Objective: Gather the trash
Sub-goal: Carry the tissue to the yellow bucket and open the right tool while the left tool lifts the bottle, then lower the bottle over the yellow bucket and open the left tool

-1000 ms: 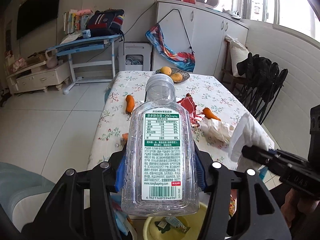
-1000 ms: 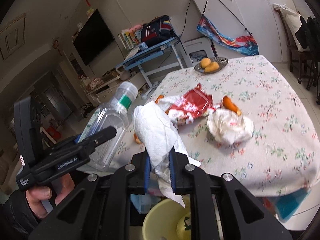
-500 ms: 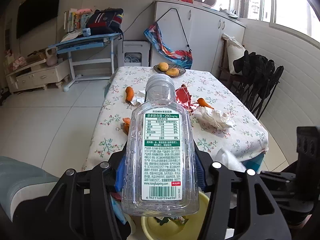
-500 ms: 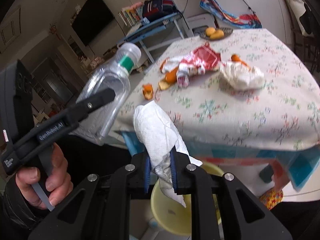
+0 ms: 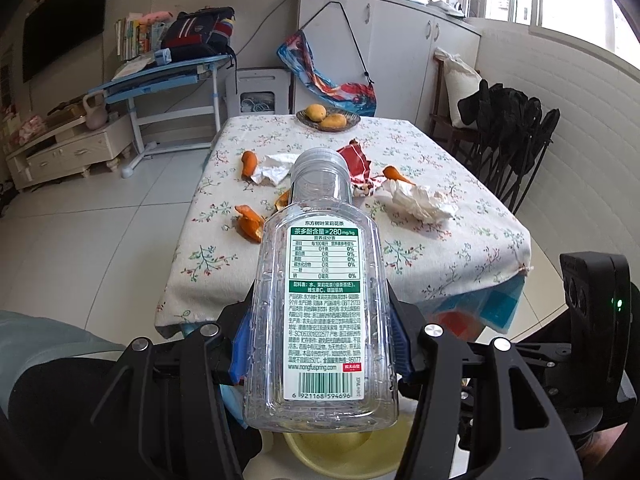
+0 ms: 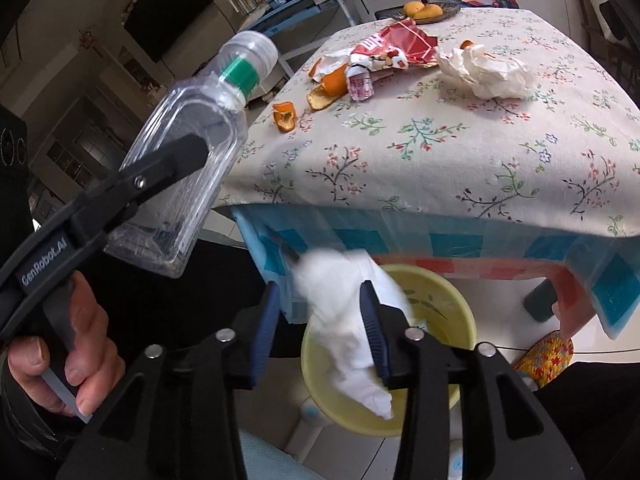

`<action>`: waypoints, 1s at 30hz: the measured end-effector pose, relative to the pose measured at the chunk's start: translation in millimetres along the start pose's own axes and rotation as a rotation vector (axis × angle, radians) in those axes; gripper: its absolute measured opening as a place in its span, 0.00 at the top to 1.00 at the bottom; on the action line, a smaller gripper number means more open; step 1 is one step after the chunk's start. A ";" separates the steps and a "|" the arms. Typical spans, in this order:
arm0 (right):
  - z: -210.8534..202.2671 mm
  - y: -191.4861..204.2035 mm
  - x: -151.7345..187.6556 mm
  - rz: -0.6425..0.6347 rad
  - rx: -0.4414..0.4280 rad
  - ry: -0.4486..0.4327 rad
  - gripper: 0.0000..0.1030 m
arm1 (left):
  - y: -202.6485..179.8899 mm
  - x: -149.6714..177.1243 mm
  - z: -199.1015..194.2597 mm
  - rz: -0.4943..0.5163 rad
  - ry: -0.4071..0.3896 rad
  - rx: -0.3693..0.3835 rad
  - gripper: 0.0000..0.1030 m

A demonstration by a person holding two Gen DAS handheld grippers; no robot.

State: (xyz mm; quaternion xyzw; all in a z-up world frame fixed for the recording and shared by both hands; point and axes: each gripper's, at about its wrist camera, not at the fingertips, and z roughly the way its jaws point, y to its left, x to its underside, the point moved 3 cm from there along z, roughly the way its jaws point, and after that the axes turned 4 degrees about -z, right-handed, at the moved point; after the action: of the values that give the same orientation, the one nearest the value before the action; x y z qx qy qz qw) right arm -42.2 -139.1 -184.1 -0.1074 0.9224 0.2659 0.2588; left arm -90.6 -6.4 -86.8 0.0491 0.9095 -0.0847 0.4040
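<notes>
My left gripper (image 5: pixel 320 332) is shut on an empty clear plastic bottle (image 5: pixel 324 320), held above the yellow bin (image 5: pixel 344 450); the bottle (image 6: pixel 188 152) also shows at left in the right wrist view. My right gripper (image 6: pixel 320 300) has its jaws spread apart, and a white tissue (image 6: pixel 348 320), blurred, hangs loose between them over the yellow bin (image 6: pixel 460 320). On the floral table (image 5: pixel 460 252) lie orange peels (image 5: pixel 248 226), a red wrapper (image 5: pixel 356 160) and two crumpled tissues (image 5: pixel 420 204).
A plate of mangoes (image 5: pixel 328 118) sits at the table's far end. Dark folding chairs (image 5: pixel 512 140) stand right of the table. A blue desk (image 5: pixel 160 80) and white cabinets (image 5: pixel 384 52) are behind. The bin stands below the table's near edge.
Both grippers have drawn back from the table and lowered over the bin. My right gripper has opened, letting go of the tissue. The left still grips the bottle.
</notes>
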 end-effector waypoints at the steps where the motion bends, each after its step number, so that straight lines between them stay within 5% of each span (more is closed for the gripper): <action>1: -0.7 -1.8 0.0 0.007 0.001 -0.002 0.58 | -0.3 1.3 0.7 0.002 0.006 0.001 0.49; 9: -18.9 -15.2 -7.4 0.065 0.038 -0.093 0.51 | -7.4 15.5 7.6 0.048 0.066 0.013 0.49; 17: -43.7 -33.6 -14.7 0.141 0.085 -0.216 0.48 | -31.8 48.8 20.2 0.197 0.197 0.047 0.49; 24: -44.6 -39.0 -17.0 0.160 0.092 -0.230 0.46 | -49.9 81.9 34.6 0.341 0.340 0.052 0.49; 30: -46.0 -40.7 -17.1 0.164 0.097 -0.233 0.45 | -51.8 88.1 36.8 0.359 0.368 0.040 0.48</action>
State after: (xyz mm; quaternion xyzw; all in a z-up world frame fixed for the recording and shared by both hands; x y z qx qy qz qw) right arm -33.5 -197.1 -159.3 0.0126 0.9035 0.2521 0.3464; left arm -131.0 -62.5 -170.6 0.2324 0.9425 -0.0194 0.2394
